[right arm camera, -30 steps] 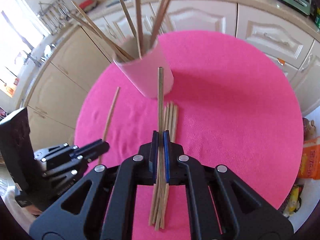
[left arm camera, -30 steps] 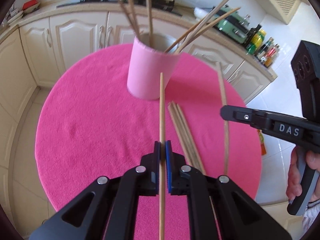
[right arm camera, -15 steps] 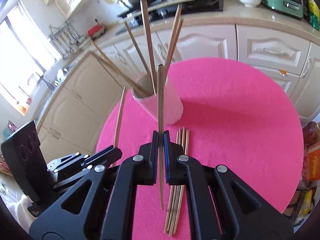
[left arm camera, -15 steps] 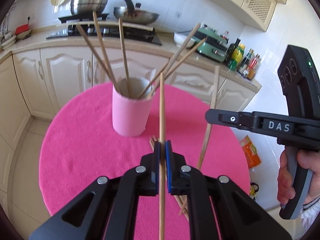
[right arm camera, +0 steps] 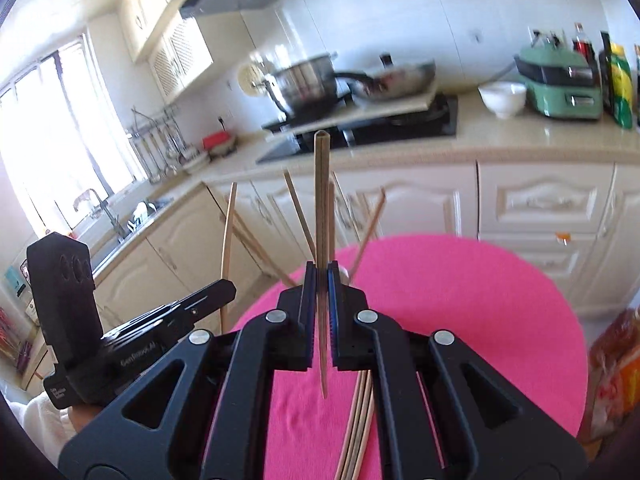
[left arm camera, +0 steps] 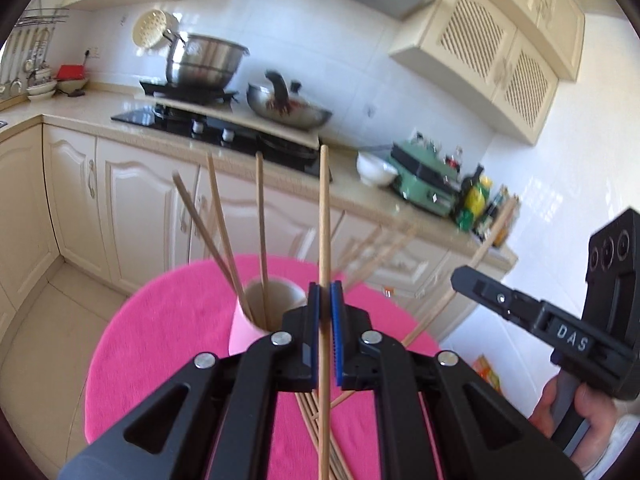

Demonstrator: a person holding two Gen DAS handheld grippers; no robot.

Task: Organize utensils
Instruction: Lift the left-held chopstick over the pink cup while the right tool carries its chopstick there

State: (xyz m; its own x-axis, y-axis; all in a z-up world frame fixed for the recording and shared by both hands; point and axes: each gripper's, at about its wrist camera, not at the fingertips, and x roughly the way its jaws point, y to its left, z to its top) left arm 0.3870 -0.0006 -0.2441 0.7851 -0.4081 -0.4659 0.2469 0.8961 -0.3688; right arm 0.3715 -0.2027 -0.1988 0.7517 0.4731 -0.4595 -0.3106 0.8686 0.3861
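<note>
One pink cup (left arm camera: pixel 244 328), several chopsticks inside; left gripper (left arm camera: pixel 325 308) fingers clamped one chopstick (left arm camera: pixel 324 216); right gripper (right arm camera: pixel 319 292) fingers pinched another chopstick (right arm camera: pixel 321 200)

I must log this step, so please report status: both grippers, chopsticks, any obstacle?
Left gripper and right gripper: each shut on one chopstick, lifted. Pink cup holds several. Loose chopsticks remain on cloth. Nothing blocking.

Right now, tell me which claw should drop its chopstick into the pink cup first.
Left, probably. The left claw grips its wooden chopstick with the pink cylindrical cup open just ahead and slightly left. From the right claw, also gripping a chopstick, the cup is almost hidden behind the fingers.
</note>
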